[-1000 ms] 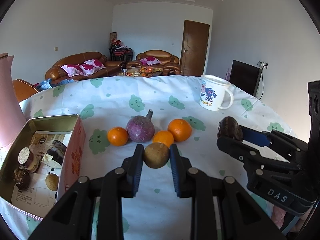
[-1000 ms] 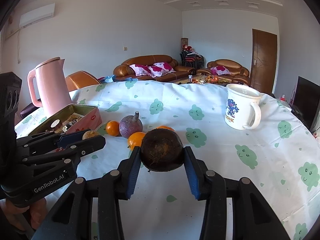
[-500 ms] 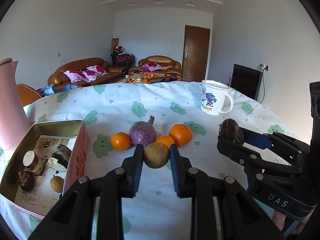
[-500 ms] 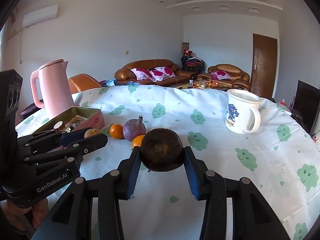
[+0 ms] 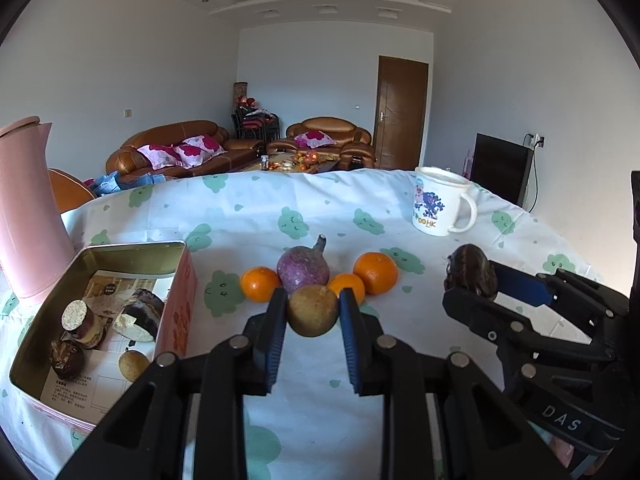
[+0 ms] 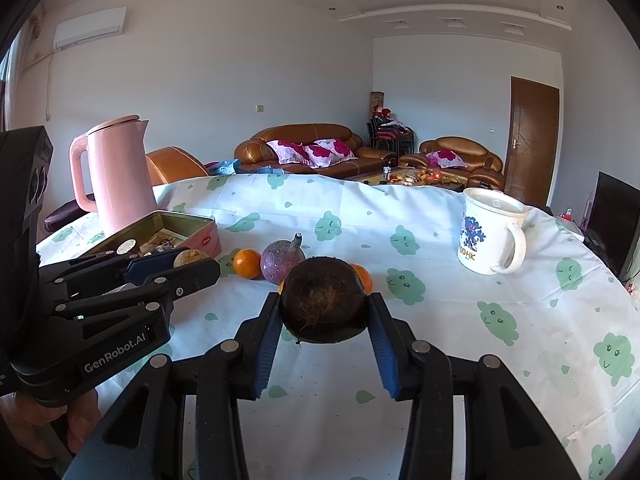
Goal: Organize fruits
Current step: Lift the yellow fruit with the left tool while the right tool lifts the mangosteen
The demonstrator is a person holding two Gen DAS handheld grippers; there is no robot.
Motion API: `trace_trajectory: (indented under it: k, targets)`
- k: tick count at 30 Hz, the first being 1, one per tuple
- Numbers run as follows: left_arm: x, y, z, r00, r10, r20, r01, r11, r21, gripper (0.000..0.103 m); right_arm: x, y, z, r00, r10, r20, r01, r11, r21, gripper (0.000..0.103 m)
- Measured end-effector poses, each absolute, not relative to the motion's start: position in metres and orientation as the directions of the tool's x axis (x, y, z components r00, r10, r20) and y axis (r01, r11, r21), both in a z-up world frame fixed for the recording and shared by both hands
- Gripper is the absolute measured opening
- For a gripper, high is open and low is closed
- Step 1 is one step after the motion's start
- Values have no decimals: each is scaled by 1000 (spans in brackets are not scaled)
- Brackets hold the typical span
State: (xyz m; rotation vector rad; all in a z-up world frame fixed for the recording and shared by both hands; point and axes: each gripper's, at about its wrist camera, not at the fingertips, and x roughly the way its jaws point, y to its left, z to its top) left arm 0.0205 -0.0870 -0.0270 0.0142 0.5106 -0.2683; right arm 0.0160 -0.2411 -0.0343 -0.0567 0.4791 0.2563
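We are holding a small brown-green fruit (image 5: 313,310) in the left gripper (image 5: 313,312), its two blue pads pressing on either side so the fruit sits above the counter (image 5: 304,408) and not on it. In the right gripper (image 6: 323,312) we are clamping a dark, husky round fruit (image 6: 323,305) the same way, pads tight on its flanks.

Just beyond the left gripper, the loose fruit are lying in a cluster on the cloth: a purple fruit with a stem (image 5: 303,271) in the middle, one orange (image 5: 259,283) beside it on the left, and two oranges (image 5: 375,273) on the right, the nearer one partly hidden by a gripper finger.

To the left, an open tin (image 5: 182,276) is standing with a few items inside, including a small pale fruit (image 5: 134,365); we judge it to be where the fruit are being gathered, so carrying both pieces lifted makes sense. A pink kettle (image 6: 116,176) is standing behind the tin, and a white mug (image 6: 489,236) is sitting well apart on the right.
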Motion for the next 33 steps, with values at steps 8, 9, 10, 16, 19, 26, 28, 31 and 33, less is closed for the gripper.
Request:
trace_trajectory:
  k: [8,9,10,16,19,26,28,31,33]
  targets:
    - [18,-77,-28,838,-236,-492,239,969,-57,27,15,-233,-35,851,236,-469,-269,963,-3,45]
    - [18,-76,-27,839,-234,-492,238,970,-57,27,15,-232,-35,850,237,-470,-270,963,-3,45]
    - [17,-75,-27,839,-232,-493,235,970,-56,27,15,-231,-35,849,238,-471,-272,962,-4,45]
    - [16,-69,-25,838,-220,-500,224,973,-54,27,17,-222,-36,843,247,-477,-289,957,-15,45]
    - [16,-65,-24,839,-218,-499,219,974,-56,27,17,-217,-36,840,254,-480,-299,954,-18,45]
    - [16,-55,-22,841,-205,-501,200,978,-63,27,20,-206,-35,833,267,-485,-319,947,-26,45]
    - [17,-52,-21,840,-201,-504,194,979,-67,27,20,-203,-34,833,271,-483,-324,945,-30,45]
    - [17,-47,-21,843,-195,-502,185,980,-71,27,21,-199,-32,831,276,-483,-333,942,-34,45]
    - [17,-43,-20,844,-191,-502,178,981,-75,27,23,-195,-32,829,281,-484,-340,940,-36,45]
